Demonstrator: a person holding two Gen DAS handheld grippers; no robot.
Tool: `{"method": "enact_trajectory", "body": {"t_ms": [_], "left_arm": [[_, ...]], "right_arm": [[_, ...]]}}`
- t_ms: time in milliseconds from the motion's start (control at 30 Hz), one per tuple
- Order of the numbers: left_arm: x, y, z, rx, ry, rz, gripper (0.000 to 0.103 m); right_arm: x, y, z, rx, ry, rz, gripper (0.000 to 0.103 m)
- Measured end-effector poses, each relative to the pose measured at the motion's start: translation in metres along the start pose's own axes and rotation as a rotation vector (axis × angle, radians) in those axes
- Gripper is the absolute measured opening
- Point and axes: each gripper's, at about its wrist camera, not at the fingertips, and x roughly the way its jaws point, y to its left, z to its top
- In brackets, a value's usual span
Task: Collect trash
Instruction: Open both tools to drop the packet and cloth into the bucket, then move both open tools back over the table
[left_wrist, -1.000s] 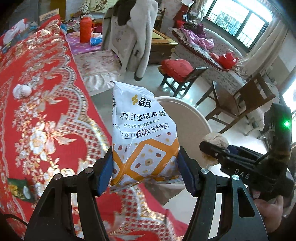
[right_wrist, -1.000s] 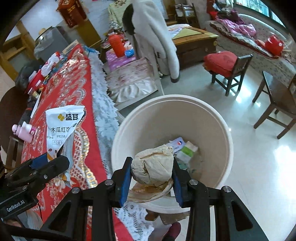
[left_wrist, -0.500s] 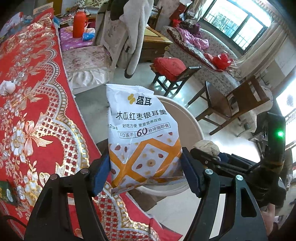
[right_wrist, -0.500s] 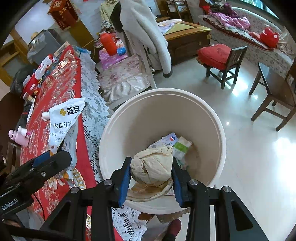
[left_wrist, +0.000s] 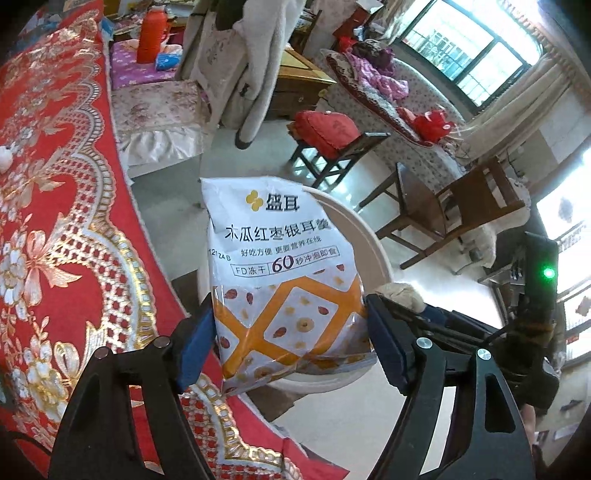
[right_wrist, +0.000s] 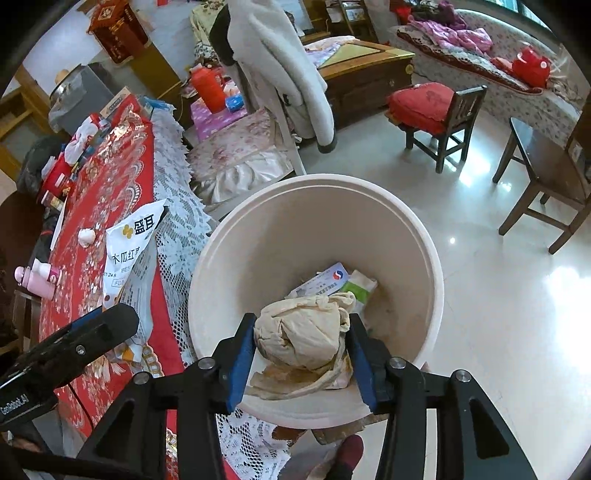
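Clamping a white snack pouch upright between closed blue pads, left gripper, above the red tablecloth's edge, beside the cream bin. Pinching a crumpled beige paper wad, right gripper, jaws shut on it, over the bin's near rim; discarded packets inside at the bottom.

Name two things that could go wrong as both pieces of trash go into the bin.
1. The right gripper holds the crumpled paper wad near the bin's closest rim; loose flaps may catch there.
2. The left gripper pinches only the snack bag's lower part, still beside the red tablecloth; released early, it could miss.
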Motion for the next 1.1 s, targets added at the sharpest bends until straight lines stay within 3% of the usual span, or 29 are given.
{"method": "enact_trajectory", "body": {"t_ms": [167, 300, 567, 833, 1100], "left_arm": [[0.001, -0.004, 0.001, 0.029, -0.015, -0.042, 0.085], [0.000, -0.002, 0.003, 0.026, -0.024, -0.031, 0.086], [-0.004, -0.002, -0.002, 0.036, -0.022, 0.065, 0.086], [-0.027, 0.012, -0.014, 0.022, -0.065, 0.176, 0.086], [-0.056, 0.054, -0.031, -0.051, -0.086, 0.257, 0.085]], "right_arm": [[-0.003, -0.008, 0.000, 0.038, -0.004, -0.007, 0.066], [-0.007, -0.016, 0.000, 0.059, -0.010, -0.012, 0.066], [-0.008, -0.018, 0.000, 0.053, 0.001, -0.006, 0.066], [-0.005, 0.000, -0.006, 0.008, 0.018, 0.004, 0.067], [0.000, 0.036, -0.006, -0.053, 0.027, 0.039, 0.067]]}}
